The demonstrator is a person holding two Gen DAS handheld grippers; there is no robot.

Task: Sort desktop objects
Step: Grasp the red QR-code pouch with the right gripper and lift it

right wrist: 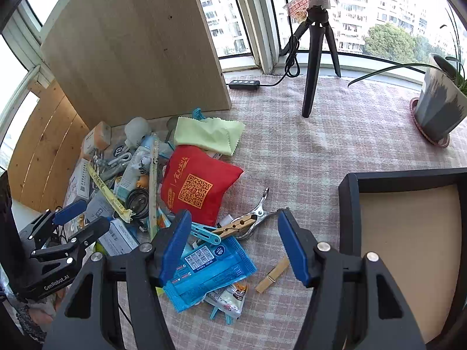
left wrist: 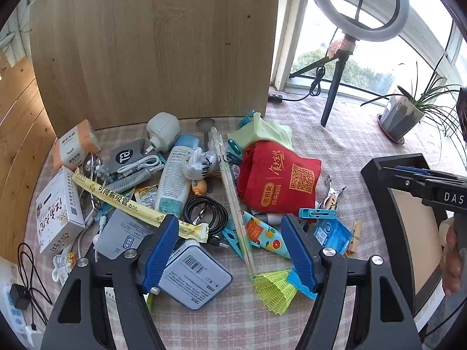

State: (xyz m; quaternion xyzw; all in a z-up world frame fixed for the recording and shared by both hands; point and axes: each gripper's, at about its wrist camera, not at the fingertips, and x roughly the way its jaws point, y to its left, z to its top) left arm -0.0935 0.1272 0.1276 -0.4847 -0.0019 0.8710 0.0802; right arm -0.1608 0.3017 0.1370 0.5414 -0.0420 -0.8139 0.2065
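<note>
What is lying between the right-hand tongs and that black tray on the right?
Nothing visible. The right tongs are open and empty over the checked cloth, and the stretch toward the black tray is bare; the loose wooden clothespin lies beneath the tongs, short of the tray's wall.

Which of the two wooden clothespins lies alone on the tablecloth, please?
The lower wooden clothespin, lying by itself beside the blue packet; the other wooden clothespin sits tangled among the blue peg and metal clip.

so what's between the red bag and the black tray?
Right wrist view: mostly bare checked cloth between red bag and tray; only a metal clip lies low in the gap.
</note>
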